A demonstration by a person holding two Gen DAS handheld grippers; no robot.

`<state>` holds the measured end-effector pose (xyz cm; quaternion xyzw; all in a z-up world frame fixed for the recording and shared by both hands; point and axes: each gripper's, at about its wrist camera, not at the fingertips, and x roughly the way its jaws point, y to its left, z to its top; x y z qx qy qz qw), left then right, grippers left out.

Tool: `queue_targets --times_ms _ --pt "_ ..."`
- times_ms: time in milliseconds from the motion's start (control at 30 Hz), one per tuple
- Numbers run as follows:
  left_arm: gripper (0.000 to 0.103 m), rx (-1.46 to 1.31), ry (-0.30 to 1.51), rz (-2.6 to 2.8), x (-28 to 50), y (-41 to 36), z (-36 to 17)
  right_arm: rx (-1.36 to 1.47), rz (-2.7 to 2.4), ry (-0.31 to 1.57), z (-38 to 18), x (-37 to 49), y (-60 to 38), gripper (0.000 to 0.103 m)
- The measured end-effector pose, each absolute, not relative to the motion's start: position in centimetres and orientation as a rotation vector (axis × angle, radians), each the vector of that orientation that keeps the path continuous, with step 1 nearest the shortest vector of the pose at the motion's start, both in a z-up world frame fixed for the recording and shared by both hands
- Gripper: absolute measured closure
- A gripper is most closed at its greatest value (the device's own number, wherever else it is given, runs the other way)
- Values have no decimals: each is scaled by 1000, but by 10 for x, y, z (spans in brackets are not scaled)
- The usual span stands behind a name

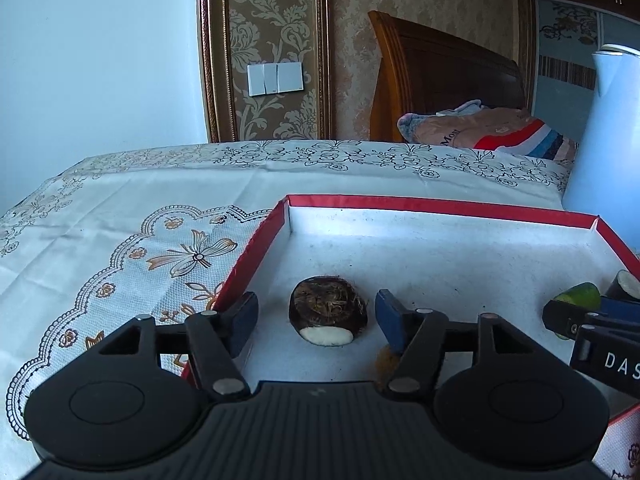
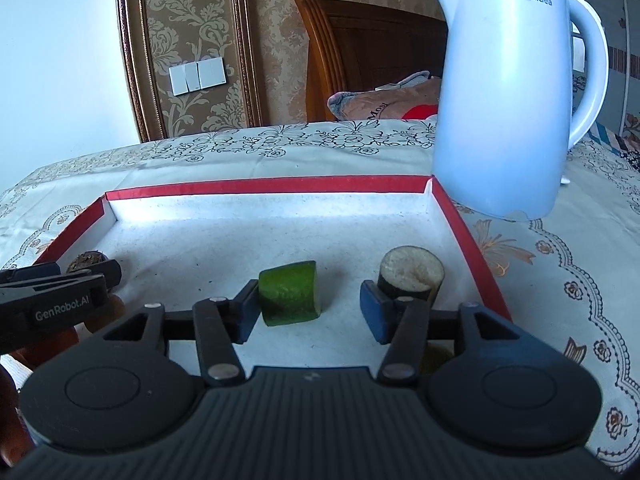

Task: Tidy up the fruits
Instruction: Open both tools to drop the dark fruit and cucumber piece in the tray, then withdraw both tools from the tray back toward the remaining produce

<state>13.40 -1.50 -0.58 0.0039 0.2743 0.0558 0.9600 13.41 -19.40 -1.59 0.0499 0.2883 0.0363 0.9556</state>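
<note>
Red cardboard edges the shallow tray (image 1: 440, 205) in your left wrist view, its floor white and speckled. On it lies one hairy brown piece (image 1: 328, 310), rounded, with a pale cut face toward you. Your left gripper (image 1: 316, 316) stands wide, its blue pads either side of that piece and clear of it. At the right edge your right gripper (image 1: 592, 320) shows, with a green chunk (image 1: 580, 293) beside it; from here you cannot tell how its jaws stand. The tray sits on an embossed tablecloth (image 1: 120, 216) printed with bows and flowers. Behind are damask wallpaper, one triple wall switch (image 1: 275, 78), a wooden headboard (image 1: 440, 68) and a striped pillow (image 1: 500, 132).

Your right wrist view shows the same tray (image 2: 272, 185) holding two pieces up front: one glossy green wedge (image 2: 289, 294) touching the inner finger, and one dark-skinned cylinder (image 2: 411, 274) with a pale fibrous top, just behind the other finger. This gripper (image 2: 312, 308) is spread wide, gripping nothing. One smooth pale-blue kettle (image 2: 508, 92) stands just outside the tray's far corner.
</note>
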Motion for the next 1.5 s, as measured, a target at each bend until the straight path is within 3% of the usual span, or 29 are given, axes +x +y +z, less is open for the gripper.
queue_targets --times_ms 133,300,433,767,900,1500 --pt "30 21 544 105 129 -17 -5 96 76 582 -16 131 -194 43" --pt "28 40 526 99 122 -19 -3 101 84 575 -14 126 -195 40" --pt "28 34 521 96 117 -18 -2 99 82 564 -13 119 -196 25" --pt "23 33 511 94 110 -18 -1 78 91 557 -13 113 -195 21" --pt "23 29 510 91 107 -17 -1 77 90 554 -12 110 -195 12" --pt "22 13 503 68 89 -10 2 74 112 516 -7 90 -199 10"
